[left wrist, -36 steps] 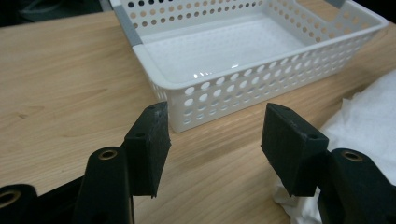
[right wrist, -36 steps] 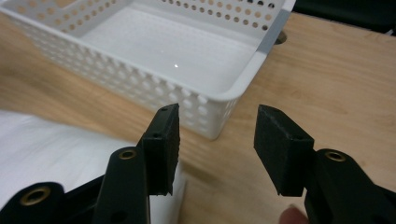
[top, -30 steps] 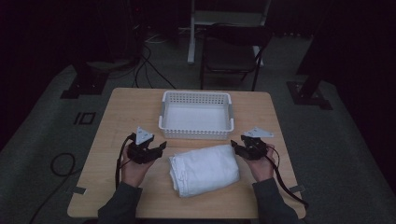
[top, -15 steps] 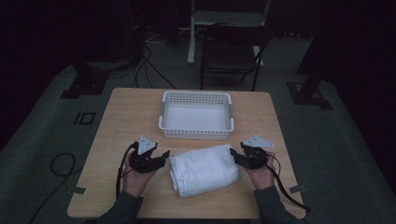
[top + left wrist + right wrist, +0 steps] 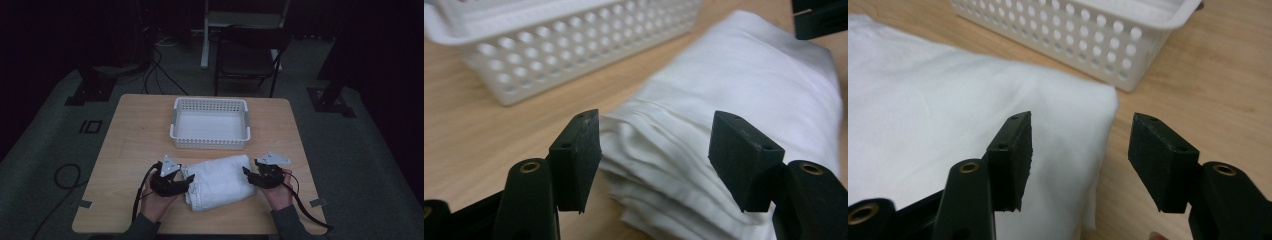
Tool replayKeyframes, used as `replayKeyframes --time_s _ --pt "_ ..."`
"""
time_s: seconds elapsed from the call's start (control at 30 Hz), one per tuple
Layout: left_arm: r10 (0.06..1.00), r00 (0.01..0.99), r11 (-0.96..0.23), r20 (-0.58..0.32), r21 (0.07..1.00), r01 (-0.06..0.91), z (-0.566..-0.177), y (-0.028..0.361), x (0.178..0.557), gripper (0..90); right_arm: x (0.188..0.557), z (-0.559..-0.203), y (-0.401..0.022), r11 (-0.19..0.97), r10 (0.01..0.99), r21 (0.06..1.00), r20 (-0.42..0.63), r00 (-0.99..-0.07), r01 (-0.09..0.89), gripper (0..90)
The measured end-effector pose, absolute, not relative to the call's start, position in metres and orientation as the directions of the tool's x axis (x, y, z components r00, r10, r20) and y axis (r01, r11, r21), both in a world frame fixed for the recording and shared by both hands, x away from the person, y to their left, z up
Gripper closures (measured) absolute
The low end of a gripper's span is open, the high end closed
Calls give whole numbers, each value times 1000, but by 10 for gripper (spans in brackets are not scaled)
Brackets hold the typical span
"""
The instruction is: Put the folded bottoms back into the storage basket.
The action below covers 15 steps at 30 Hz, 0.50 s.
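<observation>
Room: dim, with a dark folding chair and cables on the grey floor beyond the far edge.
Surface: light wooden surface, square, seen from above.
Basket: white perforated plastic basket at the far middle of the surface, nothing visible in it.
Towel: folded white towel at the near middle, just near of the basket, its stacked folded edges facing left.
Left tongs: left tongs at the towel's left end; the jaws have just been opening and stand partly wide, with the layered edge between them but not pressed.
Right tongs: right tongs at the towel's right end; the jaws have just been opening, partly wide around the towel's corner, pads clear of the cloth.
</observation>
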<state>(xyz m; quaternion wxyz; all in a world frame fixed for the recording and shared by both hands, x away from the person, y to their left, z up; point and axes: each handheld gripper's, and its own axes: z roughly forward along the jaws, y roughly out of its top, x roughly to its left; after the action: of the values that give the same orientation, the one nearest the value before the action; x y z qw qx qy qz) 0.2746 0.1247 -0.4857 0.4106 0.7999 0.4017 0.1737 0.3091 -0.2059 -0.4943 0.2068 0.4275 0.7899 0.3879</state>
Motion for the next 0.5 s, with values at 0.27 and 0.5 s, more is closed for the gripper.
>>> replayKeyframes --time_s 0.27,0.5 --pt "771 636 -386 -36 768 512 -502 117 271 374 299 -506 -217 312 830 763 72 -553 566 427" --pt "779 627 -412 -6 750 518 -510 116 269 382 298 -516 -213 350 813 732 73 -578 584 450"
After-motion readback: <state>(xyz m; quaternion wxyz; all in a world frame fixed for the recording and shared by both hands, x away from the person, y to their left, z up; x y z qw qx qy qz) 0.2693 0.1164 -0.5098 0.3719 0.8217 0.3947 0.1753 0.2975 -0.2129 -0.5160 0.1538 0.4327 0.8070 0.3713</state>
